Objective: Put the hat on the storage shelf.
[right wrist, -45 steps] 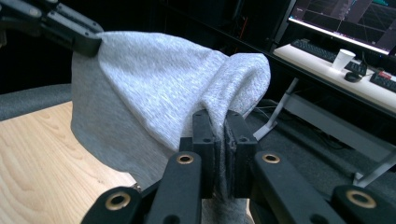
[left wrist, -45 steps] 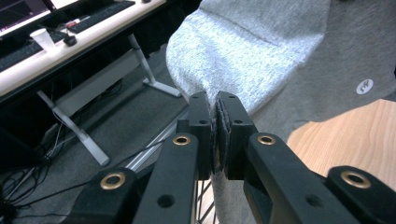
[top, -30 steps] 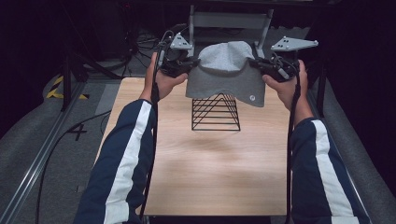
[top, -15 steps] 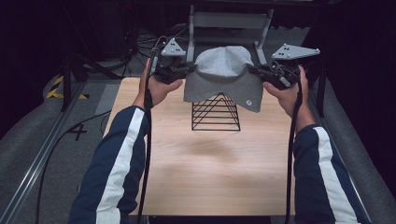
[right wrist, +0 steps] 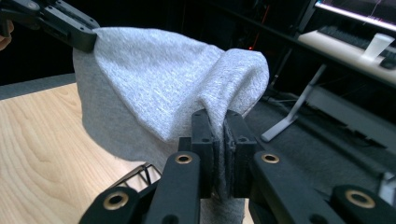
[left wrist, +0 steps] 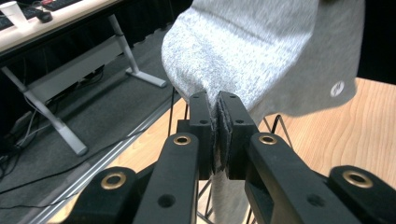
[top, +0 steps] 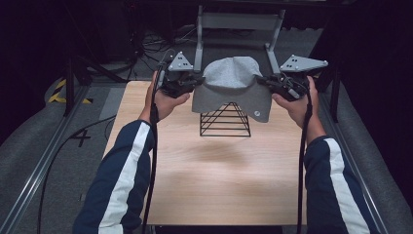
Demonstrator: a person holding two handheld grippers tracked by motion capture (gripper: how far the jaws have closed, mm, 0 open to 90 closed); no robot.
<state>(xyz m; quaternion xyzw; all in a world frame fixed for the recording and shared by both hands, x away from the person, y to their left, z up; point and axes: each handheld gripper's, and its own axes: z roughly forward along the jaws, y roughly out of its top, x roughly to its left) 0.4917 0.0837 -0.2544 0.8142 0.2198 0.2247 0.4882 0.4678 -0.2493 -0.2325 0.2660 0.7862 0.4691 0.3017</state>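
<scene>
A grey knit hat [top: 233, 83] hangs stretched between both grippers above a black wire pyramid stand [top: 225, 124] on the wooden table [top: 219, 180]. The hat's lower edge covers the stand's tip. My left gripper [top: 197, 82] is shut on the hat's left rim, and in the left gripper view the jaws [left wrist: 218, 100] pinch a fold of the hat [left wrist: 261, 51]. My right gripper [top: 262, 80] is shut on the right rim; in the right gripper view its jaws [right wrist: 220, 119] clamp the fabric [right wrist: 154, 79]. The left gripper [right wrist: 88, 39] shows far off there.
A grey metal frame [top: 238, 22] stands behind the table's far edge, with cables on the floor beside it. A desk with a white cup [right wrist: 377, 45] and a keyboard lies beyond. Floor rails [top: 39, 175] run along both sides of the table.
Both grippers and the hat have moved down in the high view, bringing the hat's lower edge over the top of the wire stand. Both stay shut on the hat.
</scene>
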